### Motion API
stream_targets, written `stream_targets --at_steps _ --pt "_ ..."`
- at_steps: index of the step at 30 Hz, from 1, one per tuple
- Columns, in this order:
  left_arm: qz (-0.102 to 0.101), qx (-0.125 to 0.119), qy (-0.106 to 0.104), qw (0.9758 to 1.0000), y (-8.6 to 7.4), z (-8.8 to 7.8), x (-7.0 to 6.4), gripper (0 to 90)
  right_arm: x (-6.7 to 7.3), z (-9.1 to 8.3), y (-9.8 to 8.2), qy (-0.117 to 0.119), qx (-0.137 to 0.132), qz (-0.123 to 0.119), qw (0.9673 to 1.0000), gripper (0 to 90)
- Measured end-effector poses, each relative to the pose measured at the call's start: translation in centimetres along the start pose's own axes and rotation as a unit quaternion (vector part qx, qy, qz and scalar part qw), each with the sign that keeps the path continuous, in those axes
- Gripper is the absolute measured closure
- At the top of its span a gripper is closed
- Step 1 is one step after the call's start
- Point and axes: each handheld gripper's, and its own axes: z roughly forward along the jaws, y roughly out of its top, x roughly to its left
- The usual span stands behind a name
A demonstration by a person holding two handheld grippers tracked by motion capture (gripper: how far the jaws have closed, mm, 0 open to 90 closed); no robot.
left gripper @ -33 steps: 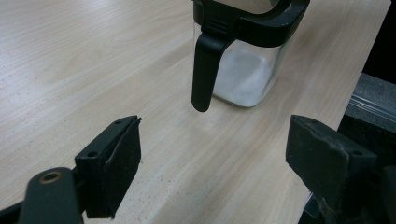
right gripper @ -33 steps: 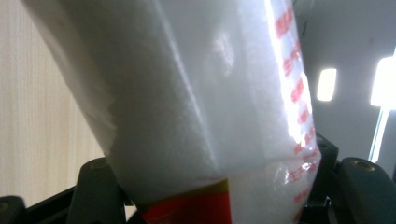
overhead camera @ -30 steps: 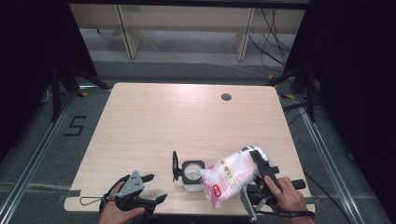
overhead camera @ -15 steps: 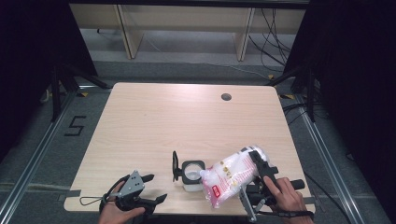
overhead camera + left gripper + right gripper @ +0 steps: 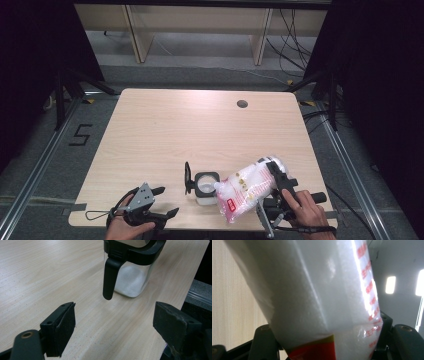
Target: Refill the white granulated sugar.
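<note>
The right tongs (image 5: 272, 172), at the lower right of the high view, are clamped partway shut on the fat end of a plastic bag (image 5: 247, 187) of white grains. In the right gripper view the bag (image 5: 312, 295) bulges between the two black jaws, with red print along its side. The bag is tilted so that its narrow end points down and left toward the mouth of a small clear jar (image 5: 206, 186) with a black rim, which stands on the desk (image 5: 200, 130) near the bottom centre of the high view. The bag's tip sits right at the jar's rim; I cannot tell whether grains are falling.

The left tongs (image 5: 162, 202), at the lower left of the high view, stand wide open with nothing between them, resting low near the desk's front edge. In the left gripper view the jar (image 5: 132, 277) appears at the upper middle, a little white powder on its floor and its black flip lid (image 5: 111, 277) hanging down one side.

The step looks like pouring from bag to jar. To do it well, the bag's opening should stay over the middle of the jar's mouth, and the tilt should be raised slowly so the grains run in a thin stream rather than a slump. The jar is light and unheld, so a nudge from the bag could shift or tip it; the free left tongs could steady it by the body.
</note>
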Motion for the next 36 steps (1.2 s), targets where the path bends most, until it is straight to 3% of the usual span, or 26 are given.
stream_targets --at_steps 2,3,7,9,13,15,17,19,20,27,29,32,33,34,36 --pt "-0.002 -0.001 -0.001 1.0 -0.01 0.02 -0.03 17.6 -0.09 0.02 -0.05 -0.002 -0.003 -0.011 0.9999 37.4" --pt "-0.003 -0.002 -0.001 1.0 0.0 0.02 -0.03 17.6 -0.04 -0.02 -0.07 0.0 -0.002 0.002 1.0 37.4" --pt "-0.001 -0.002 0.001 1.0 -0.01 0.02 -0.04 17.6 -0.09 -0.07 -0.08 -0.004 -0.001 0.004 1.0 37.4" --pt "-0.015 -0.002 0.0 0.9999 -0.05 0.04 -0.18 17.6 -0.08 -0.04 -0.1 -0.004 -0.001 0.005 1.0 37.4" --pt "-0.014 -0.002 0.002 0.9999 -0.06 0.04 -0.16 17.6 -0.05 -0.05 -0.05 -0.001 0.0 0.001 1.0 37.4" --pt "-0.001 -0.001 -0.001 1.0 0.0 0.01 -0.02 17.6 0.09 -0.06 -0.01 0.001 0.001 0.008 1.0 37.4" --pt "-0.002 -0.001 -0.001 1.0 -0.01 0.02 -0.03 17.6 0.3 -0.09 -0.02 0.002 0.002 0.02 0.9998 37.4" --pt "-0.015 -0.002 0.0 0.9999 -0.05 0.03 -0.17 17.6 0.01 -0.02 0.05 0.0 -0.002 -0.002 1.0 37.4" --pt "-0.015 0.0 0.001 0.9999 -0.05 0.02 -0.16 17.6 0.32 -0.05 -0.01 0.001 0.001 0.018 0.9998 37.4" --pt "-0.001 -0.001 -0.001 1.0 0.0 0.0 -0.01 17.6 0.17 -0.01 -0.04 0.003 0.0 0.0 1.0 37.4" --pt "-0.012 -0.002 0.002 0.9999 -0.04 0.0 -0.15 17.6 0.19 -0.01 -0.05 0.004 0.0 0.001 1.0 37.4" --pt "-0.004 -0.003 0.003 1.0 -0.03 -0.01 -0.05 17.6 0.27 -0.02 -0.08 0.004 -0.001 0.004 1.0 37.4" --pt "-0.017 -0.005 0.003 0.9998 -0.08 0.03 -0.19 17.6 0.28 0.2 -0.17 -0.007 -0.016 0.001 0.9998 37.4" --pt "-0.015 -0.004 0.004 0.9999 -0.08 0.02 -0.16 17.6 0.53 0.08 -0.2 -0.001 -0.006 0.02 0.9998 37.4" --pt "-0.01 -0.003 0.004 0.9999 -0.05 0.0 -0.12 17.6 0.5 -0.03 -0.18 0.005 0.001 0.019 0.9998 37.5"
